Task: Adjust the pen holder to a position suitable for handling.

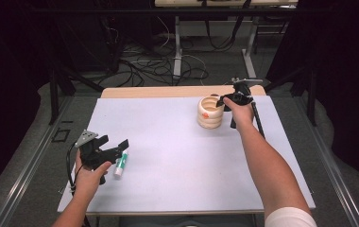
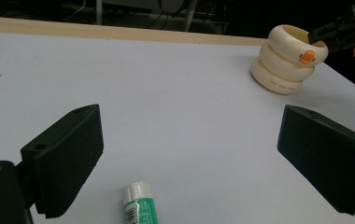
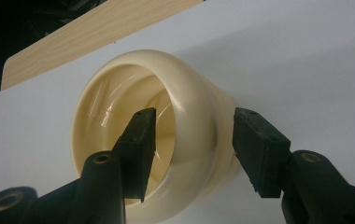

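a white board (image 1: 177,156) covers most of the table, with a strip of pale wood (image 1: 168,91) showing along its far edge. a cream ribbed cup (image 1: 210,112), shaped like 3 stacked rings with a small orange mark on its side, stands upright at the far right of the board. in the left gripper view the same cup (image 2: 287,58) sits far off to the right, the orange mark facing the camera.

the right gripper (image 1: 223,100), held by the person's right hand (image 1: 240,113), is at the cup's right rim. in the right gripper view its jaws straddle the cup's wall (image 3: 199,140): 1 jaw is inside the mouth, the other outside. a gap shows between the outer jaw and the wall, so the jaws are apart and not clamped.

the left gripper (image 1: 116,147), held by the left hand (image 1: 89,177), is at the near left of the board. its jaws are spread wide. a green and white glue stick (image 1: 121,164) lies flat on the board just beside them; in the left gripper view the stick's white cap end (image 2: 138,203) lies between the 2 jaws, touching neither.
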A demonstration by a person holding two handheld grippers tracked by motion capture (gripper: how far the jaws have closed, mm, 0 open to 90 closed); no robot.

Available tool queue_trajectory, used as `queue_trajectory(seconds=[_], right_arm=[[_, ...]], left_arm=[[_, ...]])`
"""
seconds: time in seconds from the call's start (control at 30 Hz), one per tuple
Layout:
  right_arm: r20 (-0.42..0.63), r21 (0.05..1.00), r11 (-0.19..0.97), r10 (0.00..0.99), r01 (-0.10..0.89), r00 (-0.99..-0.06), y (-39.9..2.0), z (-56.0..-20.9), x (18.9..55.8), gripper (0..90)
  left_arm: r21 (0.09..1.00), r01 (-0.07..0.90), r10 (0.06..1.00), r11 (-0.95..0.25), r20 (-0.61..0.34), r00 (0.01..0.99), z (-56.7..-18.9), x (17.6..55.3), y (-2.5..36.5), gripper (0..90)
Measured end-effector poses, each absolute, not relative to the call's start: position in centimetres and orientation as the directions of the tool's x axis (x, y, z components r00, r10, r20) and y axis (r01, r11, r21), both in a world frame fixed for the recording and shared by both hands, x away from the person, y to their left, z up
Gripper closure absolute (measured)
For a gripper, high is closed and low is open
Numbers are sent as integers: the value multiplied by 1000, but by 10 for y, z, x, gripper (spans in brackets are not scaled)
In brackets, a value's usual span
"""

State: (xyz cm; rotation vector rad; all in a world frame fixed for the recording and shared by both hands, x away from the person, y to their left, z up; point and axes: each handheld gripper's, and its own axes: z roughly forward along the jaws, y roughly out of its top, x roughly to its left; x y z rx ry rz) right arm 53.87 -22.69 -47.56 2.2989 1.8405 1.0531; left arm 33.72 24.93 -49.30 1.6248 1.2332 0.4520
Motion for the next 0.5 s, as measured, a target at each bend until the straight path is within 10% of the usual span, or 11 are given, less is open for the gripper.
queue_trajectory(seconds=[0.5], right_arm=[[537, 338, -355, 833, 872, 131, -226, -481, 541, 593]], left_arm=[[867, 498, 876, 22, -257, 409, -493, 337, 249, 75]])
